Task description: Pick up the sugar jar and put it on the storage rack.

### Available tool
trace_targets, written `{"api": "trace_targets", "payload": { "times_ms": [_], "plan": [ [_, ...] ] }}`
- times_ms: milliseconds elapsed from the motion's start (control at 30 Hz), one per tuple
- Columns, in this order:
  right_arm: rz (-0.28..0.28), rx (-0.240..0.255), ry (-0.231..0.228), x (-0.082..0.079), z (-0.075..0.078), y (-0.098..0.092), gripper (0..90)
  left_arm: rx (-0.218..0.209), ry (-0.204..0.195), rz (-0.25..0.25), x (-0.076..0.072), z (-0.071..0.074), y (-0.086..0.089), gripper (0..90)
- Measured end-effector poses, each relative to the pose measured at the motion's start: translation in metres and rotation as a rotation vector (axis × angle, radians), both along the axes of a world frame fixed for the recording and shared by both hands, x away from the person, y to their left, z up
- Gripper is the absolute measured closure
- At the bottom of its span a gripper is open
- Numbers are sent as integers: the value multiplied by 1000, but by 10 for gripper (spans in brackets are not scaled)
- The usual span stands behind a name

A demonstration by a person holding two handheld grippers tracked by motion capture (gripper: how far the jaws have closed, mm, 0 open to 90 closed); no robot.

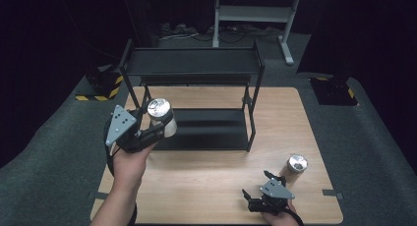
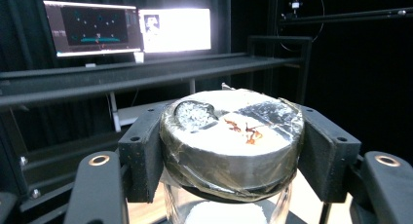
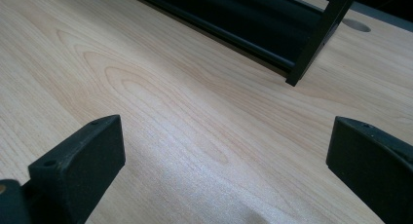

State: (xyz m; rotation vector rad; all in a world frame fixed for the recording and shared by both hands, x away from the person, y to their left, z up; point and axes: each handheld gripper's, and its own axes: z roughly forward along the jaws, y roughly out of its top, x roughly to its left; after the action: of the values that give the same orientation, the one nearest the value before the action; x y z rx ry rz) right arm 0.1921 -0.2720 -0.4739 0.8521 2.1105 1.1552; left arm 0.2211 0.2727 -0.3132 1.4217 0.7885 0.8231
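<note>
My left gripper [image 1: 160, 127] is shut on a clear jar with a silver foil-wrapped lid [image 1: 161, 116], held in the air by the left front of the black shelf rack [image 1: 192, 78]. In the left gripper view the jar's lid [image 2: 233, 136] sits squeezed between both black pads [image 2: 141, 156], with white contents visible below the lid. A second jar with a silver lid [image 1: 295, 167] stands on the wooden table [image 1: 206, 182] at the right. Just in front of it my right gripper [image 1: 253, 200] rests low near the table's front edge, open, with only bare wood [image 3: 195, 117] between its jaws.
The two-tier black rack stands at the back middle of the table; its lower tray [image 1: 206, 130] and front right post [image 1: 253, 123] are close to both jars. The rack's foot [image 3: 311, 48] shows ahead of the right gripper. Monitors [image 2: 126, 27] glow behind the rack.
</note>
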Motion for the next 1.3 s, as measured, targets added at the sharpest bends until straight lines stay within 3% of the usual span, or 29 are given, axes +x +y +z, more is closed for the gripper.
{"api": "trace_targets", "payload": {
  "times_ms": [667,1033,1300],
  "plan": [
    [0,7,2,0,0,-1,0,-2,-59,29,33,44,-12,343],
    [0,11,3,0,0,-2,0,-26,-67,41,50,54,-19,344],
    [1,17,3,0,-1,-3,0,-18,-70,61,61,61,-24,344]
  ]
}}
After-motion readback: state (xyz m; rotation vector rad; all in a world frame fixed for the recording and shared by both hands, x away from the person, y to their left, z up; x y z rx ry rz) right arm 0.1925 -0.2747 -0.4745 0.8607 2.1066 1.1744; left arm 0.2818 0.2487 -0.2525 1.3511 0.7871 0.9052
